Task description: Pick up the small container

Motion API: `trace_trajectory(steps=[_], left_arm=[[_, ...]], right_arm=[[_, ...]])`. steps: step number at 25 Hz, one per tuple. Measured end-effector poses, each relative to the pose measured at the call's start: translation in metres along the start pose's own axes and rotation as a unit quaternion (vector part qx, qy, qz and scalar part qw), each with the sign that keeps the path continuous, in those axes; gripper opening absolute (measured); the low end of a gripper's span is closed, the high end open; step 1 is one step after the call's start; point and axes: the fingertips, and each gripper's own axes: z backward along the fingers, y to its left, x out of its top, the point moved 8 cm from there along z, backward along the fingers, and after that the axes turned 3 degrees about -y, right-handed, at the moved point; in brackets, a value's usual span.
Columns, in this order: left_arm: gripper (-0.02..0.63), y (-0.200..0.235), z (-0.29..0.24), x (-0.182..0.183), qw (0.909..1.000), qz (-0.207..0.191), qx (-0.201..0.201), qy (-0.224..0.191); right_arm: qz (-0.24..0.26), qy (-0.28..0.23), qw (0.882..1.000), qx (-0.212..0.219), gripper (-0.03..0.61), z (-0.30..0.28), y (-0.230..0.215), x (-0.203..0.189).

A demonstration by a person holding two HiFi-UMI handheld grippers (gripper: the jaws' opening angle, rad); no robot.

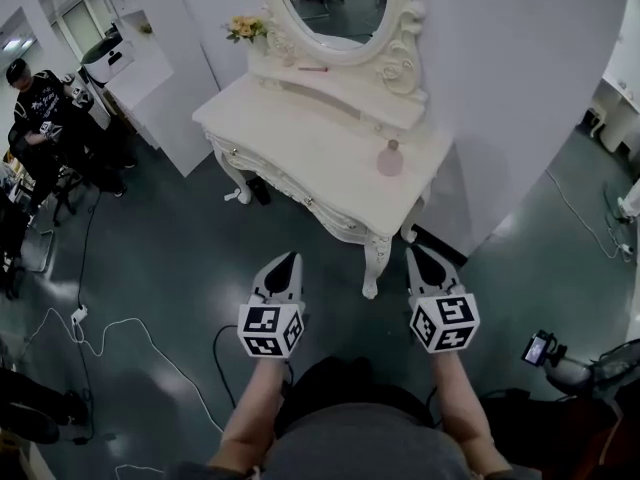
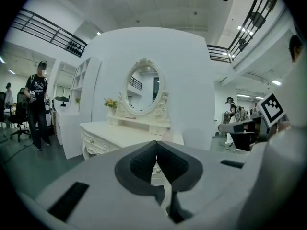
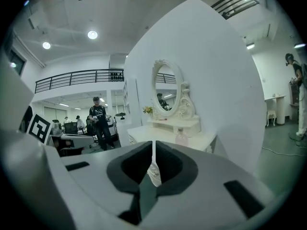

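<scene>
Small container [image 1: 390,158] upright on the table [image 1: 300,138], well ahead of the 2 empty, pressed-together grippers; right gripper [image 1: 424,260] nearer than left gripper [image 1: 284,266].

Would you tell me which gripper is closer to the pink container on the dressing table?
The right gripper; the pink container stands toward the table's right end, farther from the left gripper.
</scene>
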Motion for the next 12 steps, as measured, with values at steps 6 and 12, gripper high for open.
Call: trace_trajectory(steps=[6,12], left_arm=[[0.006,-0.004,-0.004,0.001,0.9999,-0.004,0.009,-0.006],[0.006,0.000,-0.017,-0.001,0.9999,-0.005,0.013,0.001]], right_arm=[[0.005,-0.014,1.000,0.006,0.099,-0.007,-0.008,0.002],[0.004,-0.009,1.000,0.022,0.138,-0.023,-0.012,0.004]])
